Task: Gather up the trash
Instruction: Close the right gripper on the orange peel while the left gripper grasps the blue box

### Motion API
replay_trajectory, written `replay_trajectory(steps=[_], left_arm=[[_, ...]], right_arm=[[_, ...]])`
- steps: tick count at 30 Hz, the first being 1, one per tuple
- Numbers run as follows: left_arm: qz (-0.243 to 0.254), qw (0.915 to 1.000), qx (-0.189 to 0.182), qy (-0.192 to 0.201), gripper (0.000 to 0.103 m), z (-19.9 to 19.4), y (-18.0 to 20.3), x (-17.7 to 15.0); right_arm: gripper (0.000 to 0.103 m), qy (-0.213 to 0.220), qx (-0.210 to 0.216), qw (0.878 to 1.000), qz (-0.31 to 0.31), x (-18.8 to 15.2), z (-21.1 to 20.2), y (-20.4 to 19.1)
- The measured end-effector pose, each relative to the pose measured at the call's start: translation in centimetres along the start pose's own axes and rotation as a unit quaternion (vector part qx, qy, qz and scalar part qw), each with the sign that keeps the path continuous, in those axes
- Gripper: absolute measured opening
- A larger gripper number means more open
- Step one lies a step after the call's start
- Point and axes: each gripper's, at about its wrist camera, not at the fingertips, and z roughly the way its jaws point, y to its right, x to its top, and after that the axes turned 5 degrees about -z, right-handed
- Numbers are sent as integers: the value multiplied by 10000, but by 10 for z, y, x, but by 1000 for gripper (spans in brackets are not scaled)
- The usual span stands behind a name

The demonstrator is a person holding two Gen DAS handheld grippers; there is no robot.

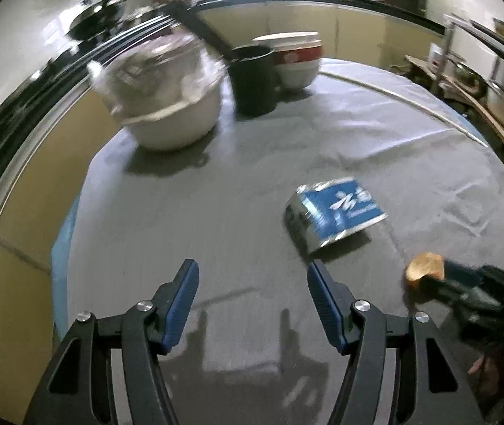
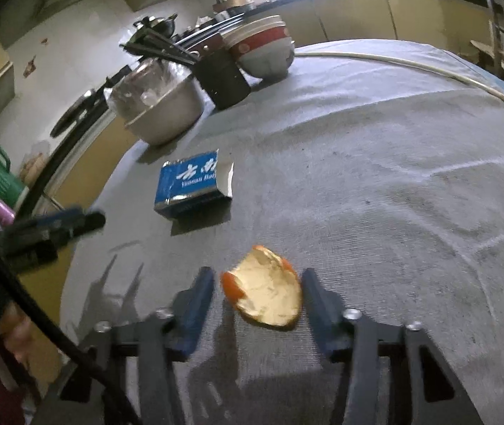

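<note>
An orange peel [image 2: 264, 292], pale side up, lies on the grey tablecloth between the two open fingers of my right gripper [image 2: 258, 278]; the jaws stand wide on either side and do not press it. The peel also shows in the left wrist view [image 1: 425, 266], at the tip of the right gripper [image 1: 441, 278]. A crumpled blue and white carton [image 2: 195, 186] lies further back on the cloth; in the left wrist view the carton [image 1: 335, 209] is ahead and right of my left gripper [image 1: 253, 274], which is open and empty above the cloth.
At the table's far left stand a metal pot with a plastic-covered lid [image 1: 167, 88], a dark cup [image 1: 253, 78] and stacked white and red bowls [image 1: 296, 58]. The grey tablecloth [image 2: 376, 177] ends at a left edge [image 1: 64, 233]. Kitchen counters run behind.
</note>
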Motion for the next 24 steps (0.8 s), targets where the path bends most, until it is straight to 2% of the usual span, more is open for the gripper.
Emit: replay_trajectory(steps=[3,6,7,8,9,11,14,19,24], left_arm=[[396,9989,-223,59,65,1,12,9],[795,9961,-363,122,65,3,24,16],[914,9948,-430,135,67,4,28,19],[1011,9935,-516,120,76,5,31,20],[1116,9916,-638,102,79,7,35,23],[1298,9881,-823,80,80,11,42,27],[1622,9831,-845,9,80,19,54,31],[2386,9681,-732,-219,80,38,76,38],[2894,9548,-602,-311,80,47,85,34]], right_arm=[[36,116,-50,9997,-195,-4,0,-6],[32,265,25,9996,-135,-8,-4,-2],[32,308,67,9995,-62,-10,-6,1],[32,371,114,9992,37,-11,-8,6],[32,449,194,9987,152,-14,-11,12],[32,571,362,9971,335,-19,-13,22],[32,756,564,9939,567,-22,-20,32],[32,976,874,9882,789,-23,-25,42],[32,1145,1047,9806,1197,-24,-27,59]])
